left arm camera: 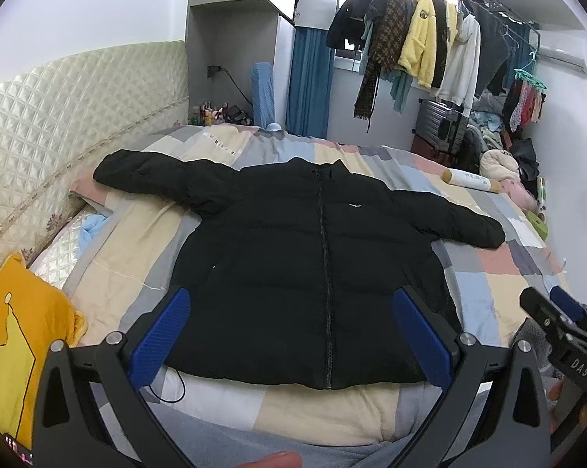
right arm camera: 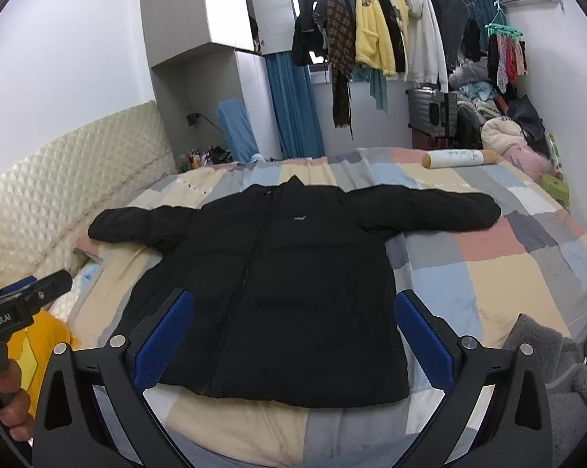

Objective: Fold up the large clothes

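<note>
A black jacket [left arm camera: 313, 257] is lying flat, front up and zipped, on the patchwork quilt [left arm camera: 488, 273], its sleeves stretching out to both sides. The left claw [left arm camera: 293, 335] is hovering spread wide just short of the jacket's hem. The right claw [right arm camera: 293, 335] is likewise gaping wide before the hem, gripping nothing.

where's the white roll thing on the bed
The white roll lies on the patchwork quilt at the bed's far right, beyond the black jacket's right-hand sleeve, near the clothes pile.
</note>
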The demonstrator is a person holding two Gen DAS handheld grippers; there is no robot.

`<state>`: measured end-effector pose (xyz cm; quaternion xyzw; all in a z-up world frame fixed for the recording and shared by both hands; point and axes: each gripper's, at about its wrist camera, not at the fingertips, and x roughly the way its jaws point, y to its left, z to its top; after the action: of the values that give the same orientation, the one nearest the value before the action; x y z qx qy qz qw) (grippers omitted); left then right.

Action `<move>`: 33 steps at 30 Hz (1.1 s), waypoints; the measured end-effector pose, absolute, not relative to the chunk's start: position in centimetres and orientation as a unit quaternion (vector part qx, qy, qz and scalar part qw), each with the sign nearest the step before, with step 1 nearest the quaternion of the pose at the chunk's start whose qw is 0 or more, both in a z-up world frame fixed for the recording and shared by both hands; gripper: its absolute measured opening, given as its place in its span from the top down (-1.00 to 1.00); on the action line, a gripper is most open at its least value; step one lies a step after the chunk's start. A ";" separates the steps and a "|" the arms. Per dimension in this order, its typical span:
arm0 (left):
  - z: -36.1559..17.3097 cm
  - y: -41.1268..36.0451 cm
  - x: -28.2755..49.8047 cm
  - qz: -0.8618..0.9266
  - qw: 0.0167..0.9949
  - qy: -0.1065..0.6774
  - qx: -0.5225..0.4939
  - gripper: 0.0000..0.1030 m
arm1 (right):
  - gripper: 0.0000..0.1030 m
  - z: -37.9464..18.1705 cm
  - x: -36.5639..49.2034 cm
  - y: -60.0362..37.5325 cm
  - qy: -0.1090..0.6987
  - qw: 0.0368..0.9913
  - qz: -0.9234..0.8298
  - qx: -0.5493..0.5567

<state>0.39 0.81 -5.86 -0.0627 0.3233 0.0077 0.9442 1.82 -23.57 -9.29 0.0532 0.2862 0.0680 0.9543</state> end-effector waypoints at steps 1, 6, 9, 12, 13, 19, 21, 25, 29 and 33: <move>-6.0 0.9 0.4 0.010 0.944 0.323 -0.064 -1.00 | -1.00 -9.4 1.9 -23.6 0.287 0.954 0.068 0.053; -6.2 1.3 0.7 0.017 0.941 0.331 -0.074 -1.00 | -1.00 -9.6 2.2 -23.5 0.290 0.953 0.068 0.053; -6.1 1.5 0.9 0.018 0.941 0.331 -0.073 -1.00 | -1.00 -9.7 2.3 -23.5 0.291 0.953 0.068 0.055; -6.2 1.8 0.9 0.015 0.940 0.332 -0.073 -1.00 | -1.00 -9.6 2.3 -23.7 0.289 0.953 0.066 0.059; -6.0 1.5 0.9 0.017 0.940 0.332 -0.073 -1.00 | -1.00 -9.7 2.2 -23.8 0.289 0.953 0.066 0.060; -6.4 2.0 0.8 0.014 0.940 0.331 -0.076 -1.00 | -1.00 -9.5 2.0 -23.9 0.286 0.954 0.065 0.060; -6.4 1.9 0.8 0.015 0.940 0.333 -0.075 -1.00 | -1.00 -9.5 2.1 -24.0 0.285 0.954 0.065 0.060; -6.6 2.3 0.8 0.015 0.939 0.335 -0.074 -1.00 | -1.00 -9.6 2.0 -23.9 0.285 0.955 0.064 0.060; -6.9 2.8 0.9 0.015 0.939 0.335 -0.073 -1.00 | -1.00 -9.6 2.0 -23.9 0.284 0.955 0.066 0.060; -7.1 3.5 0.7 0.012 0.939 0.334 -0.081 -1.00 | -1.00 -9.5 2.3 -24.0 0.285 0.954 0.067 0.060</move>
<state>0.70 3.52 -7.11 -0.0812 0.3340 0.0119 0.9390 2.26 -24.02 -9.50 0.0603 0.2853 0.0665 0.9542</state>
